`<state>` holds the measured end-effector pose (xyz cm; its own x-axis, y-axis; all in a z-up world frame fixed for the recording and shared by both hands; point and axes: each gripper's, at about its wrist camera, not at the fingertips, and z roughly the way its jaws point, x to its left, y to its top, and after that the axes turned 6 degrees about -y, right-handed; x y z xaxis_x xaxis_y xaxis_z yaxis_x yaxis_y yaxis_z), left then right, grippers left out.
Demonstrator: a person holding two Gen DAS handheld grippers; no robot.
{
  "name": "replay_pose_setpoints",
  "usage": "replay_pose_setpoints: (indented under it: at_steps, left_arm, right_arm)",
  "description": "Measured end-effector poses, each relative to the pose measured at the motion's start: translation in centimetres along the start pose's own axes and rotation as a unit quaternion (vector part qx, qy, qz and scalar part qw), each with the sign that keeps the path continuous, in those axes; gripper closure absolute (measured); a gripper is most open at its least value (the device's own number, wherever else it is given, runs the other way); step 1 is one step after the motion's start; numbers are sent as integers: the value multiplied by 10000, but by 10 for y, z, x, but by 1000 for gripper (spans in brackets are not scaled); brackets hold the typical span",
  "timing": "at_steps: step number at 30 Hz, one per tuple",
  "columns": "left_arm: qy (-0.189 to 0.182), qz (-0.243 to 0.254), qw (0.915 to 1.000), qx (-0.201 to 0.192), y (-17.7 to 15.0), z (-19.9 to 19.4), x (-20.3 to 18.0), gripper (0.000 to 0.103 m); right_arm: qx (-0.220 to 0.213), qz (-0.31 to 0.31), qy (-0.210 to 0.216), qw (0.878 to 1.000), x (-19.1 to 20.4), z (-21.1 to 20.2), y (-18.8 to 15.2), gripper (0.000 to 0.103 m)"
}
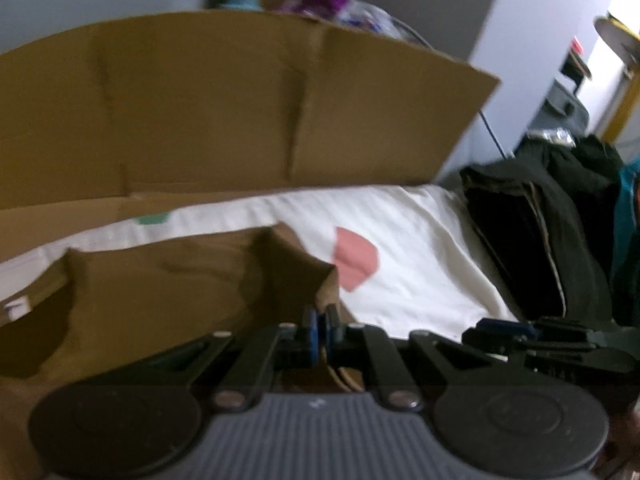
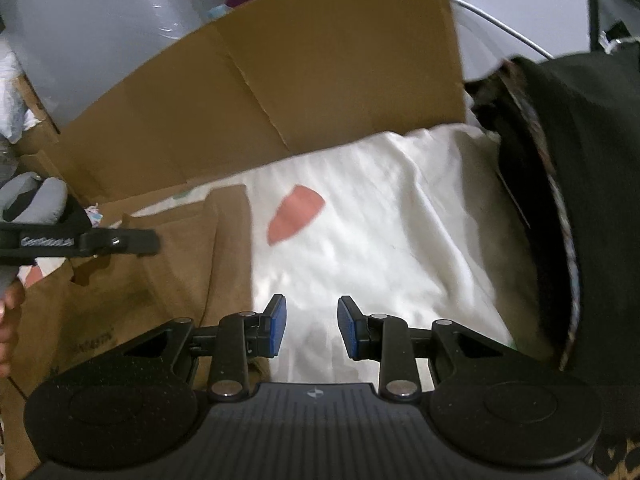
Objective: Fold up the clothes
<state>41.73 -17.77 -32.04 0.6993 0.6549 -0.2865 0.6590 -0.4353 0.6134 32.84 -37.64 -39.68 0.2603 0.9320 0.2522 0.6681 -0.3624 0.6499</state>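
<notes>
The open stretch is the white sheet (image 2: 384, 232) of the bed, bare around its pink patch (image 2: 295, 213) and wide enough for a hand-held gripper to pass. Along the far edge an upright cardboard wall (image 2: 280, 80) closes it off, and the right edge is blocked by a stack of dark clothes (image 1: 536, 232). Toward the left edge the brown garment (image 1: 168, 280) covers the sheet, with the left hand-held gripper (image 1: 320, 326) clamped on its raised corner.

cardboard sheet (image 2: 280, 80) — upright behind white bedding (image 2: 380, 220)
</notes>
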Motion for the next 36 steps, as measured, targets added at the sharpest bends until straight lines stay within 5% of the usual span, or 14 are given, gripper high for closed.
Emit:
replay_pose_setpoints:
  at_steps: [17,36]
  left_arm:
    - [-86,-967,9931,-651,-13,-54,56,100]
    - [32,-1536,9869,-502,-43,-45,96,100]
  right_arm:
    - [22,-469,389,9981,53,65,68,68]
    - [278,-1158,380,9922,109,140,86,68]
